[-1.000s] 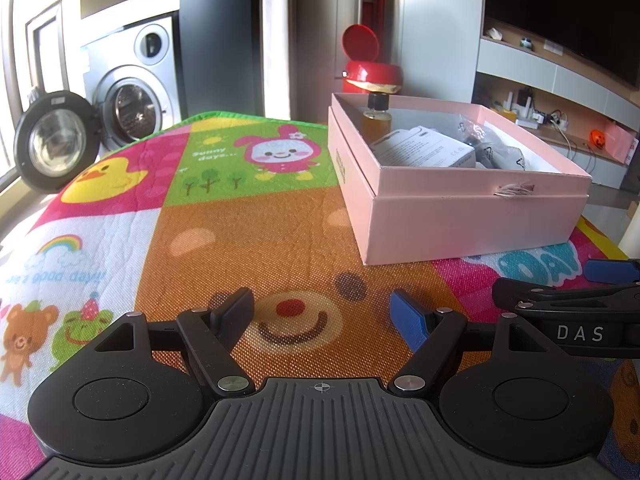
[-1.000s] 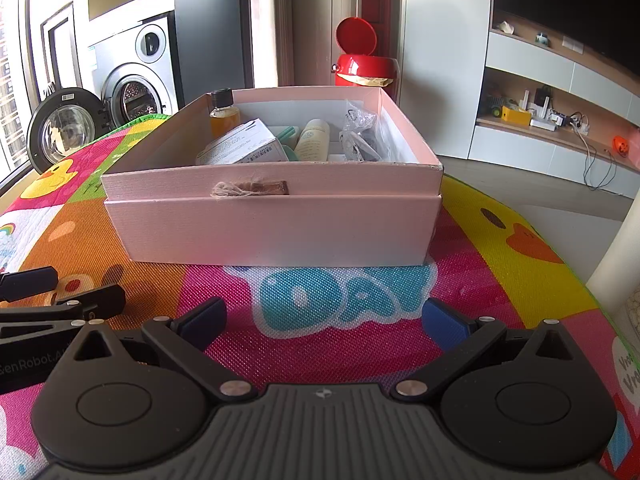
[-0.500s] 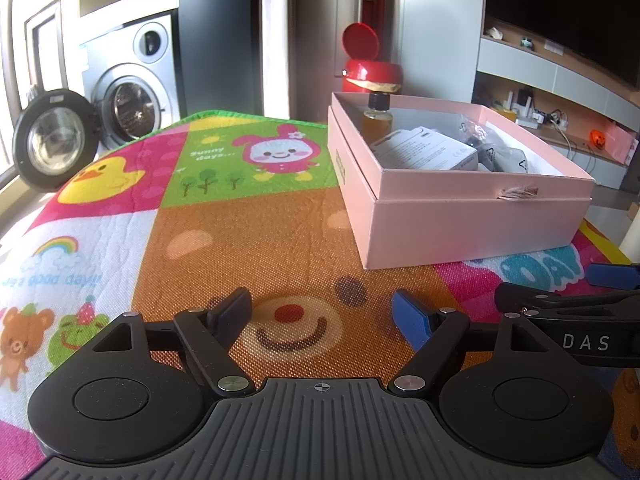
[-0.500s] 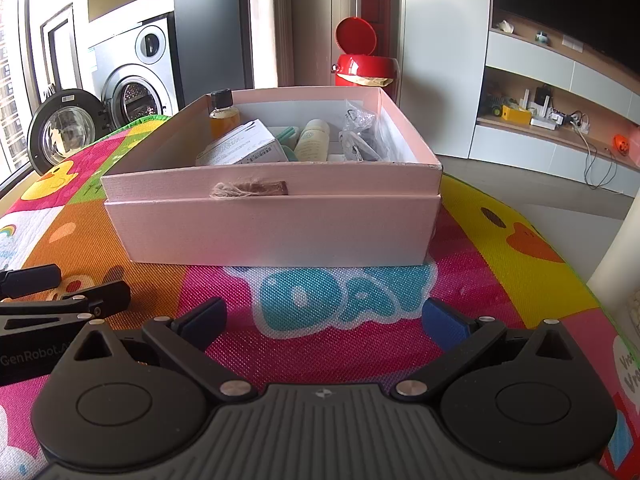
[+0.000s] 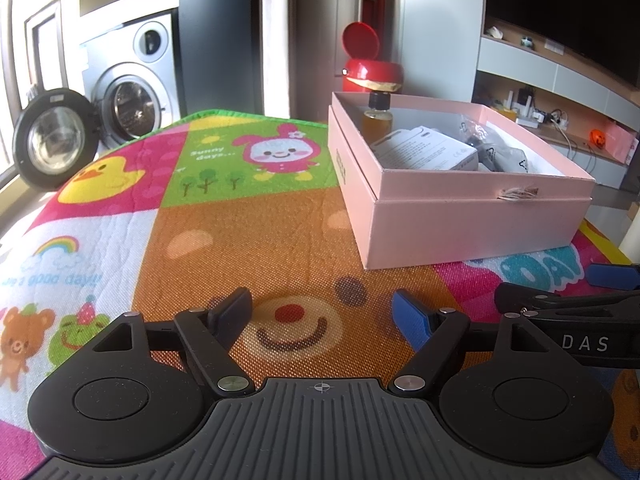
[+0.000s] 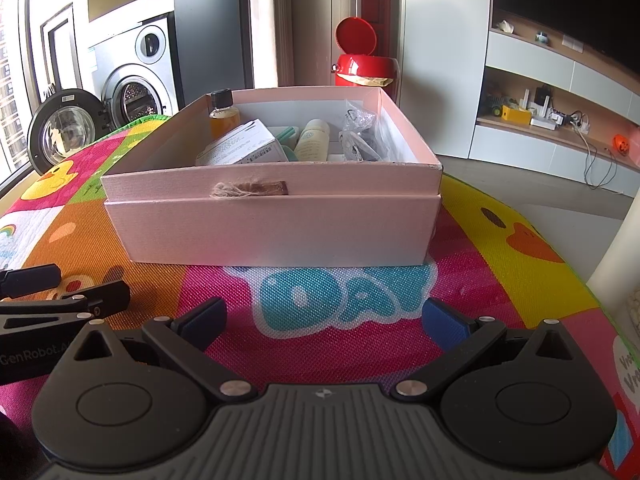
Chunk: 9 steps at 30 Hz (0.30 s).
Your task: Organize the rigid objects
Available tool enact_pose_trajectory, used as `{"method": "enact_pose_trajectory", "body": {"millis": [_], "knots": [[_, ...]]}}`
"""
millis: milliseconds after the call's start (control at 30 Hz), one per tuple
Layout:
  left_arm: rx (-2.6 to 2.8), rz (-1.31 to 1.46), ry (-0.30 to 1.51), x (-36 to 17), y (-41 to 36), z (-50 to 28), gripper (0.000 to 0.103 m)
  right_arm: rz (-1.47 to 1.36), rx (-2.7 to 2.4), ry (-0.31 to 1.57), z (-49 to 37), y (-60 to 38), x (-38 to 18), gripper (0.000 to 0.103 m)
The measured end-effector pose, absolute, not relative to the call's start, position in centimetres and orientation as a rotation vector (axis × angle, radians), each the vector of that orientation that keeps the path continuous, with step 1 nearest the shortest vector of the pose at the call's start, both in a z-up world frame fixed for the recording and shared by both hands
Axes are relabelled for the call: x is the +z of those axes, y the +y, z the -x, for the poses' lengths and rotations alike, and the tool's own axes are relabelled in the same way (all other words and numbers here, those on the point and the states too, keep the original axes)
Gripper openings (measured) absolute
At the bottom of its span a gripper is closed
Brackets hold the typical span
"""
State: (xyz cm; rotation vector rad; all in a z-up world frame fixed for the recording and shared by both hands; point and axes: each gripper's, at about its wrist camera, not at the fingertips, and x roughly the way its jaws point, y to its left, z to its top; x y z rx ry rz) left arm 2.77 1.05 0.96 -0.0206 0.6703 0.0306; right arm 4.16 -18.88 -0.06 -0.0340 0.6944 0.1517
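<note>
sitting on the cartoon play mat point(image 5: 248, 240), the pink cardboard box point(image 6: 276, 228) rests squarely ahead of the right gripper point(image 6: 324, 316) and ahead and to the right of the left gripper point(image 5: 322, 312), well apart from both. both tongs are released, jaws spread wide with nothing between them, hovering low over the mat; the left one is above a smiling bear face, the right one above the blue letters printed on the mat. the two grippers are side by side, each visible at the edge of the other's view.

inside the box, an amber bottle with a black cap point(image 6: 224, 114) stands upright in the far left corner. just beside it a white printed carton point(image 6: 244, 150) lies tilted. a pale cream tube point(image 6: 314, 140) lies near the middle, and a clear plastic bag with dark contents point(image 6: 360, 136) leans along the right wall. a twine tab point(image 6: 248, 189) hangs on the box's near wall.

beyond the mat stand a red bin with its lid up point(image 6: 360, 64) and a washing machine with its door open point(image 6: 132, 80).
</note>
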Motion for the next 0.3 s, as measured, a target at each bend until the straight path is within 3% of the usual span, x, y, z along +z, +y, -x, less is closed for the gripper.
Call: {"method": "enact_pose_trajectory", "body": {"millis": [300], "knots": [[0.031,0.025,0.667,0.95,1.21,-2.63,0.081,0.037,0.15,0.694,-4.16,-18.87,-0.09,0.103]]}}
